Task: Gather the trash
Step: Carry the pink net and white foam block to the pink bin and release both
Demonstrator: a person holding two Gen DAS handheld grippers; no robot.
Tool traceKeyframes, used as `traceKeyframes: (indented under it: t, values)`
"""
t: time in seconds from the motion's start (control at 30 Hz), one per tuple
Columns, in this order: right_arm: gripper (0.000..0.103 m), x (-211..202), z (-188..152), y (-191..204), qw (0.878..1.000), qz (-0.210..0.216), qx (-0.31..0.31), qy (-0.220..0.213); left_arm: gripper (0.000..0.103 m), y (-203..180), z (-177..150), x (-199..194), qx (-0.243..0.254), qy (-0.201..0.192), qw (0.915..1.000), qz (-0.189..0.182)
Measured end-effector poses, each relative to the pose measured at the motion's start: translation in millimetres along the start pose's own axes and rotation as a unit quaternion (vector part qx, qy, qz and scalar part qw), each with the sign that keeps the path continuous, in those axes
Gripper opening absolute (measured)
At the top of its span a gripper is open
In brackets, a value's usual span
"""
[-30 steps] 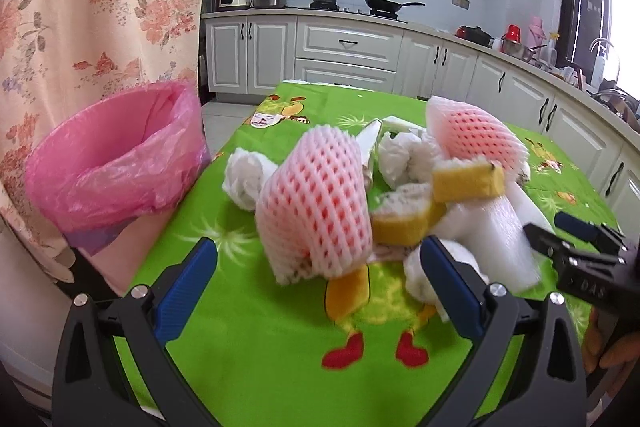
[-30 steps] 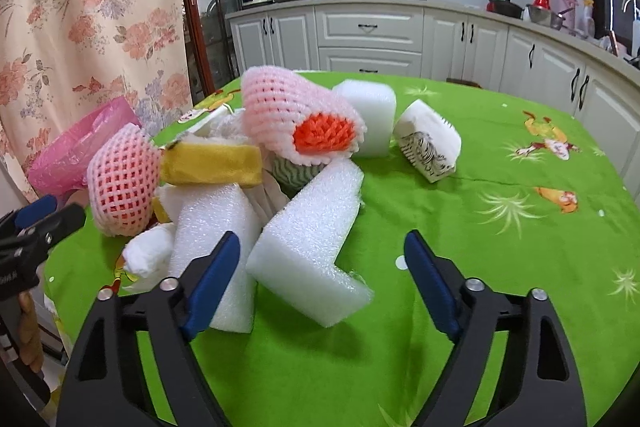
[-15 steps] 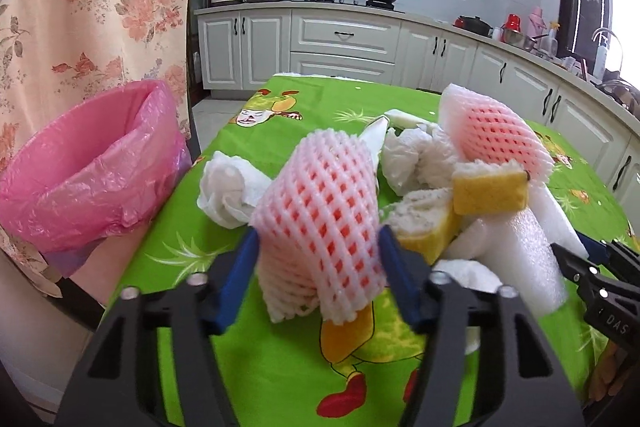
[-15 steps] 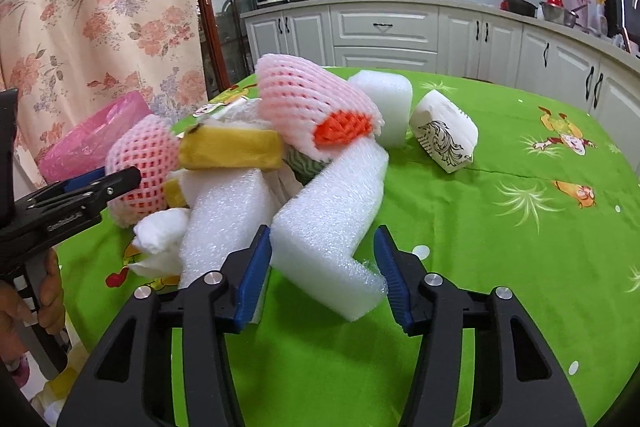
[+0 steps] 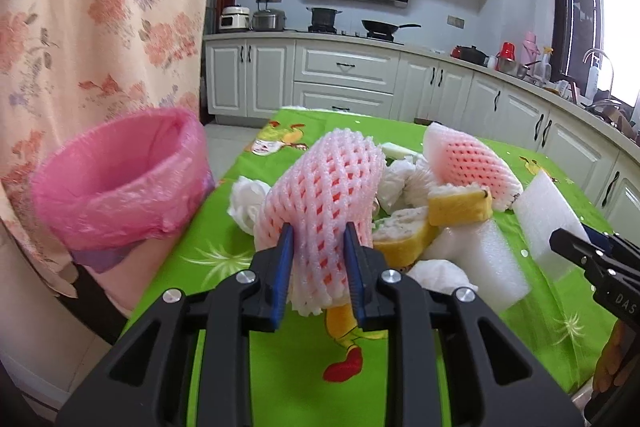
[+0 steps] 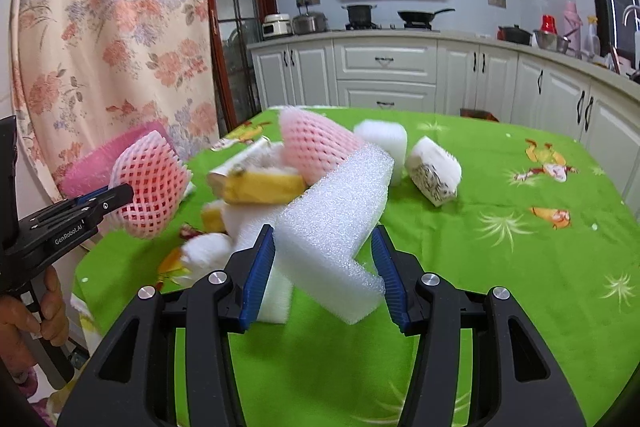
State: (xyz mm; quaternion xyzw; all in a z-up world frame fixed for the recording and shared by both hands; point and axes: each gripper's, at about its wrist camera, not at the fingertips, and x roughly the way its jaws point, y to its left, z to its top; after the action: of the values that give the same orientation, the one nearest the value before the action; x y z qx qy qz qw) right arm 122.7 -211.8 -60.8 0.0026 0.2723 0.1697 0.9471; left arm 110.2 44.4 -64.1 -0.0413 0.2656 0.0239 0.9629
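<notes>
Left gripper pinches pink foam net, right gripper white foam

Left gripper clamped tight; right gripper closed wider, both gripping.

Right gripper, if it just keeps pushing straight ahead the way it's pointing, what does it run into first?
The right gripper already has the white foam block between its fingers. Pushed on, that block would probably meet the pink foam net and the yellow sponge behind it, though depth is unclear.
</notes>
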Motion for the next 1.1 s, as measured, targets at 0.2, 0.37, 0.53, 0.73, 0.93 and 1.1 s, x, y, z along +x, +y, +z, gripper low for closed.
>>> traceKeyframes:
  t: [0.2, 0.37, 0.53, 0.73, 0.93, 1.1]
  values:
    - [0.049, -20, 13, 24, 0.999, 0.022, -0.029, -0.026, 0.024, 11, 9, -31, -0.006, -0.019, 0.9996, 0.021]
    - [0.049, -21, 23, 51, 0.996, 0.053, -0.056, -0.033, 0.024, 32, 20, -52, -0.020, -0.034, 0.9984, 0.041]
    - [0.049, -11, 36, 85, 0.991, 0.098, -0.085, -0.033, 0.024, 55, 33, -63, -0.033, -0.048, 0.9964, 0.061]
    - [0.049, 7, 56, 126, 0.982, 0.149, -0.114, -0.037, 0.024, 91, 47, -74, -0.050, -0.063, 0.9925, 0.092]
    - [0.050, 34, 79, 166, 0.973, 0.193, -0.123, -0.036, 0.024, 136, 63, -71, -0.068, -0.068, 0.9873, 0.127]
    - [0.050, 60, 95, 199, 0.966, 0.220, -0.131, -0.028, 0.024, 171, 70, -62, -0.079, -0.065, 0.9832, 0.151]
